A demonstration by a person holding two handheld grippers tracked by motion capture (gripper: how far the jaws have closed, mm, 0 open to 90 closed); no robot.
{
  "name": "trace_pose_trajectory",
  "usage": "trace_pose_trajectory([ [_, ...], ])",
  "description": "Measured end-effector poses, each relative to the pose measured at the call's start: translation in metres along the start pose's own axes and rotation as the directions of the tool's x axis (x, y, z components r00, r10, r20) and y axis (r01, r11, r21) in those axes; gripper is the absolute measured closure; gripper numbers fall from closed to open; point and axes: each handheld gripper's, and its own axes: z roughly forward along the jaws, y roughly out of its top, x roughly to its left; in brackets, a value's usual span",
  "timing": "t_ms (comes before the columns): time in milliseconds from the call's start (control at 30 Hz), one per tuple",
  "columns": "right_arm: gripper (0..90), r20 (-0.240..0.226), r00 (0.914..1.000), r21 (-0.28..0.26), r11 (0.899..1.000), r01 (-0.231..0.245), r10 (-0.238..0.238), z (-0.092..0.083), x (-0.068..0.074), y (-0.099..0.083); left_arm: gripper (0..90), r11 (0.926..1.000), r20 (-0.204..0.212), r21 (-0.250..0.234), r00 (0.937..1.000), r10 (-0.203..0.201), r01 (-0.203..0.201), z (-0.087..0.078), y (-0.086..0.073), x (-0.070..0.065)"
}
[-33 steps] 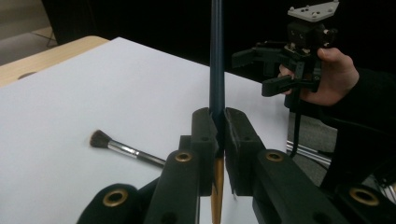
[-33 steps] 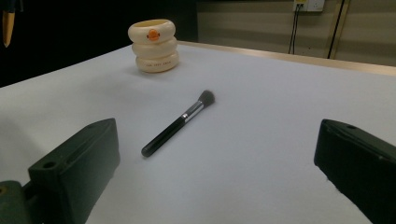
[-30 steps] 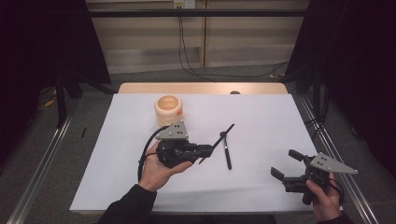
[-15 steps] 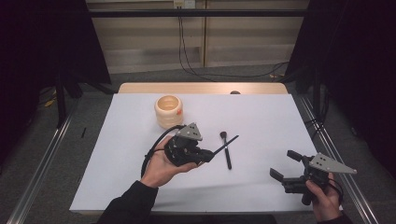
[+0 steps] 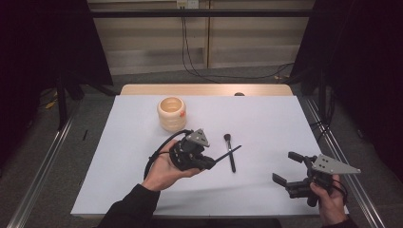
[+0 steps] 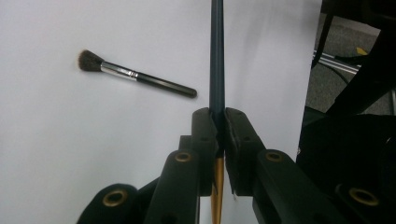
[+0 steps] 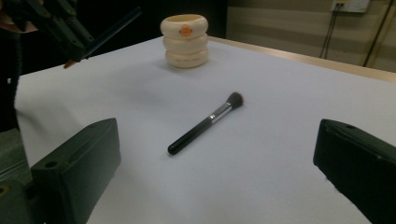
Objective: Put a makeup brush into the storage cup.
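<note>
Gripping a slim dark pencil-like stick with an orange-gold lower end (image 6: 217, 70), the left gripper (image 5: 209, 163) has its two black jaws pressed tight on the shaft, which runs straight out ahead of them and above the sheet. In the high view the stick slants up and to the right from the gripper, its tip over the middle of the white table cover (image 5: 266, 118); it is lifted, not resting on the surface. Just right of the gripper and under the stick's far end lies a black-handled makeup brush with a silver ferrule and dark bristles (image 5: 230, 151), flat on the cover, bristles toward the far side. Farther off to the left stands a cream ribbed holder shaped like stacked rings with an orange mark (image 5: 171, 113), upright and apparently empty.

The step in hand looks like carrying the picked-up stick toward that holder. The next move probably calls for swinging the left hand toward the far left and tipping the stick nearer to upright, so that one end can go down through the holder's mouth before the jaws let go.

The right gripper (image 5: 291, 167) waits near the right edge, jaws spread wide with nothing between them, facing the brush, which seems to be its likely pick.
</note>
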Motion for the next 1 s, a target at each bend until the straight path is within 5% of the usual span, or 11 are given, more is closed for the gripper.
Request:
trace_pose_trajectory([
  [433, 0.3, -0.071, 0.9971, 0.01, 1.0, 0.028, -0.027, 0.01, 0.001, 0.012, 83.2, 0.9949, 0.007, 0.096, 0.9996, 0.029, -0.029, 0.005, 0.007, -0.004],
  [600, 0.2, -0.094, 0.9948, -0.002, 0.999, 0.038, -0.038, 0.011, 0.002, 0.018, 83.2, 0.9878, 0.004, 0.148, 0.9988, 0.049, -0.049, 0.005, 0.007, -0.004],
  [933, 0.0, -0.089, 0.9943, -0.062, 0.997, 0.053, -0.059, 0.012, 0.003, 0.034, 83.1, 0.9913, 0.007, 0.131, 0.9999, 0.014, -0.015, 0.006, 0.001, -0.003],
  [1000, 0.0, -0.088, 0.994, -0.07, 0.996, 0.059, -0.066, 0.013, 0.003, 0.038, 83.2, 0.9891, 0.013, 0.142, 0.9992, 0.037, -0.038, 0.005, 0.001, -0.001],
])
